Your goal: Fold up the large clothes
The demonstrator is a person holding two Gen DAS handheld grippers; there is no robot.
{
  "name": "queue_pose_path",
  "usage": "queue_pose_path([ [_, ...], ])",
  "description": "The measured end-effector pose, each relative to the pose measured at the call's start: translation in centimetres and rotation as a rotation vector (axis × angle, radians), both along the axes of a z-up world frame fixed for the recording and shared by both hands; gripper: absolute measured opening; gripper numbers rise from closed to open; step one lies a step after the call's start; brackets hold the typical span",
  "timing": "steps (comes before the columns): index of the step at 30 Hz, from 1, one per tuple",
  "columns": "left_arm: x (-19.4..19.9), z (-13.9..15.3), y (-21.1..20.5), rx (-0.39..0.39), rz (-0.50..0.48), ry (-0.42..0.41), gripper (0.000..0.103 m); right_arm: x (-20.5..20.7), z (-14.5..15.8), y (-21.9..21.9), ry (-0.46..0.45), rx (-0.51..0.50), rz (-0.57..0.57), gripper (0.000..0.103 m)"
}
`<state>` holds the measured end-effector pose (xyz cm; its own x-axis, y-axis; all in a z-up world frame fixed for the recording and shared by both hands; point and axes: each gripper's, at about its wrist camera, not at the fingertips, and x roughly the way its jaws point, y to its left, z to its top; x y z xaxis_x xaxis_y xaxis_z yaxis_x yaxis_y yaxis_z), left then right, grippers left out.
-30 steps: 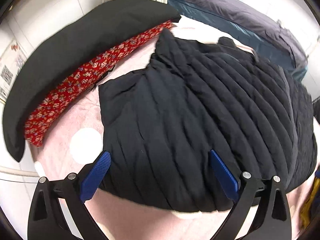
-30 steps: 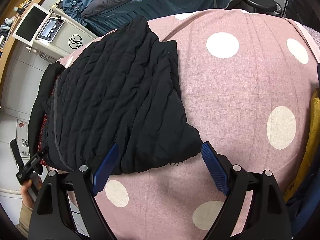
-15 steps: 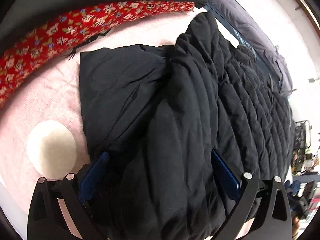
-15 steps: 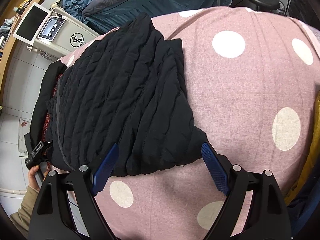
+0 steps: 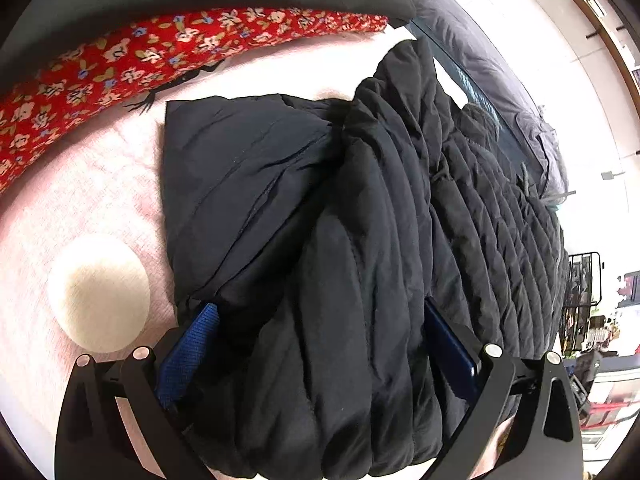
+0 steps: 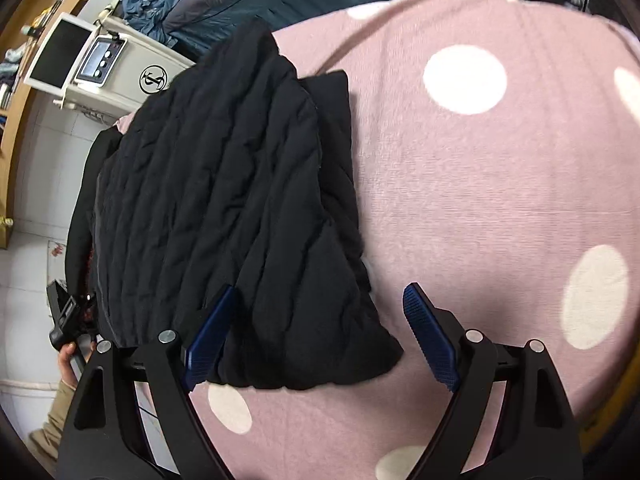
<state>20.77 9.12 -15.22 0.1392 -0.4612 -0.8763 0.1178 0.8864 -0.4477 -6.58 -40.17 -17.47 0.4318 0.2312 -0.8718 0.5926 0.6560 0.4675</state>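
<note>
Black puffy jacket (image 6: 224, 208), folded, on the pink dotted bed (image 6: 480, 208). Left hand-held gripper (image 5: 320, 344) wide, pressed into the jacket's edge, not squeezing. Right hand-held gripper (image 6: 320, 320) wide open over the jacket's near corner, holding nothing.

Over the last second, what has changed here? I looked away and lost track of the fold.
The left gripper dropped onto the black quilted puffer jacket, whose bulk now sits between its wide-set jaws; a grip can't be confirmed. The right gripper came lower and closer, open, straddling the jacket's near corner. The jacket itself stayed folded in place on the pink polka-dot bedspread.
</note>
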Motion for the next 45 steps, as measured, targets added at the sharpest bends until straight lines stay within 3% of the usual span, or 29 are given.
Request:
queue_pose_path([
  [4, -0.5, 0.2, 2.0, -0.064, 0.011, -0.003, 0.097, 0.5, -2.5, -0.9, -0.019, 0.07, -0.024, 0.091],
  [6, -0.6, 0.1, 3.5, -0.107, 0.016, 0.007, 0.097, 0.7, -3.7, -1.1, -0.051, 0.134, -0.022, 0.091],
  [9, -0.4, -0.4, 4.2, -0.143, 0.028, 0.027, 0.097, 1.3, -4.0, -1.0, -0.102, 0.15, -0.002, 0.091],
  [11, 0.0, -1.0, 4.5, -0.149, 0.051, 0.051, 0.097, 2.1, -4.6, -0.5, -0.129, 0.208, 0.028, 0.091],
  [16, 0.2, -1.2, 3.6, -0.125, 0.065, 0.066, 0.097, 3.7, -4.8, -0.1, -0.09, 0.198, 0.051, 0.09],
  [17, 0.2, -1.1, 3.5, -0.124, 0.069, 0.063, 0.097, 3.8, -4.7, 0.0, -0.083, 0.19, 0.055, 0.088],
  [19, -0.1, -0.8, 3.8, -0.15, 0.082, 0.055, 0.096, 3.9, -4.1, 0.3, -0.084, 0.191, 0.054, 0.069],
  [22, -0.4, -0.5, 4.0, -0.157, 0.081, 0.051, 0.093, 3.9, -3.0, 1.0, -0.097, 0.179, 0.045, 0.049],
  [25, -0.7, 0.0, 4.2, -0.17, 0.102, 0.043, 0.075, 3.7, -1.2, 1.5, -0.103, 0.146, 0.024, 0.034],
  [30, -2.1, 2.2, 4.5, -0.224, 0.119, 0.005, 0.035, 3.4, 3.5, 3.7, -0.14, 0.052, 0.018, 0.022],
  [33, -3.4, 3.7, 5.2, -0.269, 0.122, -0.002, 0.027, 2.8, 7.1, 5.6, -0.188, 0.023, 0.041, 0.02],
  [36, -5.8, 5.6, 5.3, -0.304, 0.063, 0.006, 0.026, 0.2, 9.8, 7.3, -0.185, 0.002, 0.075, 0.019],
  [40, -10.0, 6.0, 5.0, -0.265, -0.043, 0.044, 0.027, -4.6, 9.6, 7.3, -0.115, 0.008, 0.039, 0.019],
  [42, -12.2, 4.9, 5.1, -0.223, -0.076, 0.066, 0.038, -6.8, 8.6, 7.2, -0.074, 0.025, 0.007, 0.019],
  [45, -13.6, 3.8, 6.0, -0.176, -0.041, 0.046, 0.056, -8.5, 6.4, 7.4, -0.022, 0.071, -0.044, 0.019],
])
